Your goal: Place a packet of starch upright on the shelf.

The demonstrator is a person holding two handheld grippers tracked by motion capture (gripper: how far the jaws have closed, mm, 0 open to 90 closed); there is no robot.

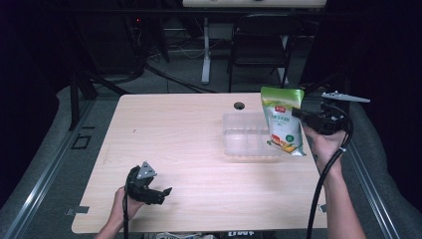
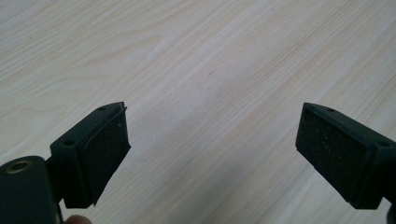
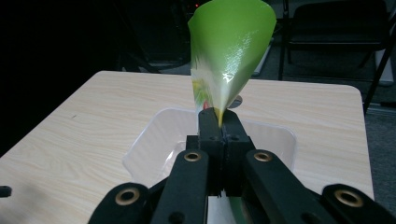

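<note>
A green and white snack pouch (image 1: 282,121) hangs upright over the right end of a clear plastic tray (image 1: 240,133). My right gripper (image 1: 300,114) is shut on the pouch's right edge. In the right gripper view the two jaws pinch the pouch (image 3: 231,51), with the tray (image 3: 154,140) below and beyond them. My left gripper (image 1: 163,193) rests low near the table's front left, open, with nothing between its pads (image 2: 105,149); bare wood shows in the gap.
The light wooden table (image 1: 164,134) has a round cable hole (image 1: 239,105) behind the tray. A black chair (image 1: 261,42) and a white desk leg (image 1: 205,50) stand beyond the far edge. The table's right edge lies close to my right hand.
</note>
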